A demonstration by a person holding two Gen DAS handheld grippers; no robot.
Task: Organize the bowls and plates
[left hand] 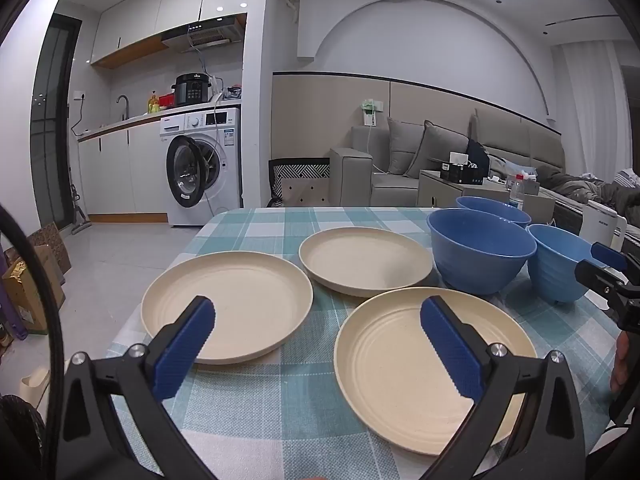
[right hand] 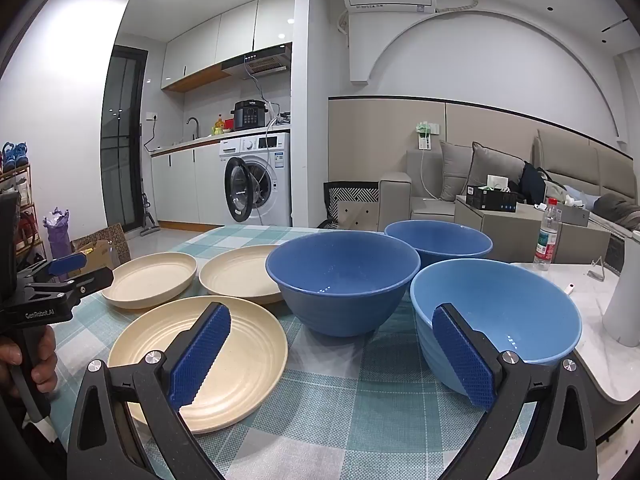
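Table with teal-and-white checked cloth (left hand: 280,400) fills the lower half of both wrist views.

Three round cream plastic plates lie flat on it, none stacked. In the left wrist view: the ridged cream plate (left hand: 400,364) at lower right, a second cream plate (left hand: 248,300) at centre left, a third cream plate (left hand: 360,260) at centre, behind the other two (rims near each other, whether touching I cannot tell).

Three blue bowls stand upright in a cluster at the right of the plates. In the right wrist view: the dark blue bowl (right hand: 340,276) at centre, the light blue ribbed bowl (right hand: 504,312) at lower right, the rear dark blue bowl (right hand: 440,240) behind them.

Left gripper (left hand: 318,350): blue pads wide apart, nothing between them, hovering over the near plates.

Right gripper (right hand: 332,360): pads likewise spread, empty, above the cloth between ridged plate and light bowl.
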